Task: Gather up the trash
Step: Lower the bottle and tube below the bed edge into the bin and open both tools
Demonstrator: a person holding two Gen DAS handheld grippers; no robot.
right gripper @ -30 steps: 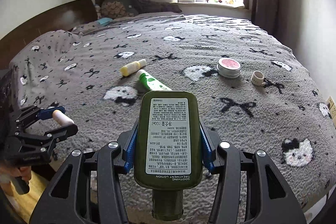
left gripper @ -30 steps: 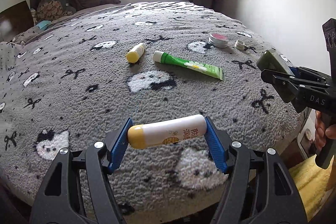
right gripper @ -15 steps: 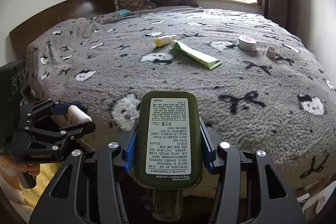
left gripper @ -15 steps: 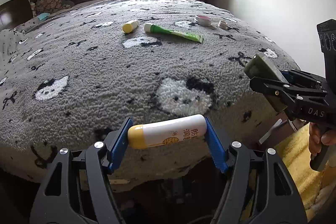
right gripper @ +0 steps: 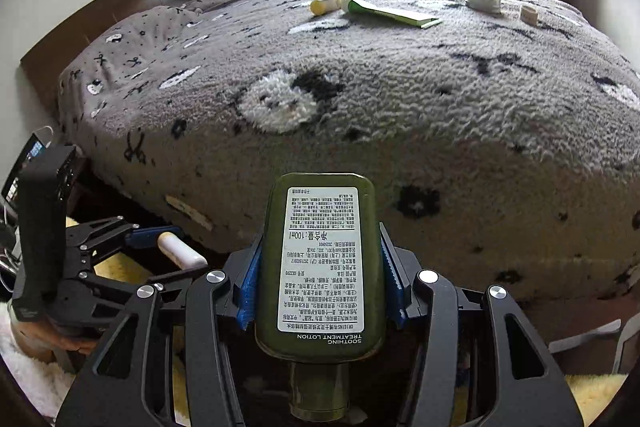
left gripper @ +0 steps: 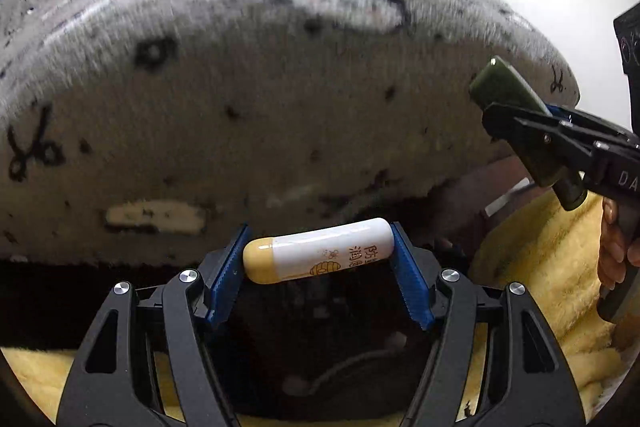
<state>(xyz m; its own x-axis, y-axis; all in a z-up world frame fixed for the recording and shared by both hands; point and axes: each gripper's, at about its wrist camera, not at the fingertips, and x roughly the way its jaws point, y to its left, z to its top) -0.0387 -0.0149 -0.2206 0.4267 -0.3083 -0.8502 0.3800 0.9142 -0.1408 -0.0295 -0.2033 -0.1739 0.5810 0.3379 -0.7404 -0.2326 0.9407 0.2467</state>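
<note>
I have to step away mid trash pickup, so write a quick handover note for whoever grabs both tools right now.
Left tool: shut on the white and yellow tube, held crosswise off the foot of the bed.
Right tool: shut on the green lotion bottle, cap toward the camera.
Done: those two items lifted off the blanket.
Left on the bed: small yellow-capped bottle, green tube, round tin, small white cap.
No bin is in view; drop both, then return for the four.

A yellow-capped white tube [left gripper: 318,250] lies crosswise, a green lotion bottle [right gripper: 321,261] cap-down (label upside down), both off the bed.
</note>
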